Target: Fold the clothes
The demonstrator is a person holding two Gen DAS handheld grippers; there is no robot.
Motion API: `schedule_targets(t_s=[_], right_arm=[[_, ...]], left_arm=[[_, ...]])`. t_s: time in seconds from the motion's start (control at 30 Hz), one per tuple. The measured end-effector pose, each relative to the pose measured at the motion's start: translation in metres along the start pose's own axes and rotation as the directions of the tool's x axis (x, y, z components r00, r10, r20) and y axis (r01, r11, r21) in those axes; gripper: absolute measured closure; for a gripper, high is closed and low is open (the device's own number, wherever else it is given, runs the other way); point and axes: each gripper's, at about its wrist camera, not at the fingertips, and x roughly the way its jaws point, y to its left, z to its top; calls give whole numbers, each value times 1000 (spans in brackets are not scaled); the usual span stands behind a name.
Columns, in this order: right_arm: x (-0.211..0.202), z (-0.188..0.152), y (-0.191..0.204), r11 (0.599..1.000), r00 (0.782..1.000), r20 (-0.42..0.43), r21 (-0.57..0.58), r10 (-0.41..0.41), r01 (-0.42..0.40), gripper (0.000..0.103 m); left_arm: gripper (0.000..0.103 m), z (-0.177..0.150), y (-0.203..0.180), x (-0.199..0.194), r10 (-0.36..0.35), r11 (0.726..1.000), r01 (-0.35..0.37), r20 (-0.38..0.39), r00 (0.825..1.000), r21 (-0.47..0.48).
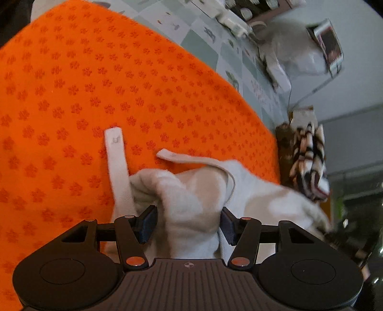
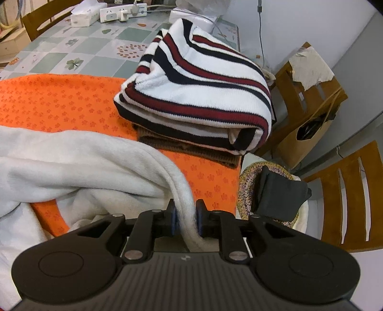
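Observation:
A white fleece garment point(image 1: 191, 198) with two flat drawstrings point(image 1: 117, 162) lies bunched on the orange flower-print mat point(image 1: 95, 83). My left gripper point(image 1: 189, 222) is shut on a thick bunch of this garment, jaws fairly wide apart around the fabric. In the right wrist view the same white garment point(image 2: 83, 165) spreads over the mat point(image 2: 59, 102), and my right gripper point(image 2: 186, 217) is shut on its rolled hem edge near the mat's front edge.
A folded white, red and navy striped sweater point(image 2: 198, 95) rests on a brown folded garment point(image 2: 191, 150) at the mat's right end. A woven basket point(image 2: 268, 191) with a black cloth, wooden chairs point(image 2: 347, 198), a power strip point(image 2: 122, 12) and a tissue box point(image 2: 86, 15) surround the mat.

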Motion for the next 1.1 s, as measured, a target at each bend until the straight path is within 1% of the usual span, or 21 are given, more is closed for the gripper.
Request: schedule_targets(t_s=[0.03, 0.07, 0.1, 0.17, 0.2, 0.27, 0.33, 0.4, 0.47, 0.5, 0.57, 0.63, 0.67, 0.73, 0.8, 0.87, 0.9, 1.0, 1.1], right_arm=[[2, -1, 0, 1000, 1000, -4, 1, 0, 0, 83], [4, -1, 0, 1000, 1000, -7, 2, 0, 0, 83], [5, -1, 0, 1000, 1000, -7, 0, -3, 3, 84], [3, 1, 2, 1000, 1000, 7, -5, -9, 9, 89], [0, 2, 3, 1000, 1000, 16, -8, -11, 11, 90], [-10, 7, 3, 1000, 999, 45, -6, -8, 9, 91], [-24, 14, 5, 1000, 997, 82, -11, 0, 1, 92], [-41, 22, 8, 1000, 992, 126, -22, 17, -15, 92], [-59, 34, 14, 998, 984, 169, -43, 52, -45, 92], [-67, 41, 20, 996, 980, 187, -65, 75, -63, 92], [-80, 56, 37, 989, 972, 214, -131, 98, -71, 92], [-86, 73, 53, 979, 968, 222, -190, 115, -73, 92], [-85, 82, 60, 974, 967, 220, -211, 131, -84, 92], [-75, 99, 69, 967, 966, 210, -233, 151, -101, 92], [-58, 115, 76, 964, 968, 186, -237, 168, -122, 92], [-35, 131, 84, 962, 973, 144, -233, 182, -145, 92], [-24, 137, 88, 960, 975, 123, -233, 187, -155, 92], [15, 149, 97, 960, 981, 60, -225, 185, -168, 91], [47, 157, 105, 961, 985, 9, -222, 173, -167, 91]], left_arm=[[73, 0, 0, 0, -12, 1000, 12, 19, 1000, -20], [74, 0, 0, -2, -21, 999, 23, 48, 999, -40], [78, -2, 0, -8, -26, 998, 32, 96, 995, -59], [80, -4, -4, -25, -20, 997, 34, 187, 982, -73], [80, -4, -5, -36, -13, 996, 32, 230, 973, -81], [81, -6, -9, -64, 15, 996, 14, 327, 945, -87], [82, -8, -11, -93, 39, 996, -2, 415, 909, -89], [82, -9, -14, -123, 65, 996, -29, 495, 867, -80], [82, -5, -17, -154, 86, 996, -66, 562, 823, -55], [82, -1, -19, -167, 87, 996, -79, 585, 806, -40], [82, 10, -21, -189, 97, 993, -118, 609, 788, -6], [82, 22, -19, -204, 103, 988, -152, 622, 776, 26], [82, 31, -18, -208, 110, 984, -175, 625, 773, 43], [82, 48, -15, -207, 123, 977, -202, 614, 780, 61], [82, 66, -9, -199, 136, 973, -219, 586, 799, 71], [81, 81, -2, -182, 162, 968, -240, 548, 821, 72], [81, 87, 2, -174, 176, 965, -252, 534, 827, 74], [81, 104, 9, -148, 212, 951, -296, 507, 835, 89], [81, 123, 18, -120, 249, 940, -327, 467, 849, 93]])
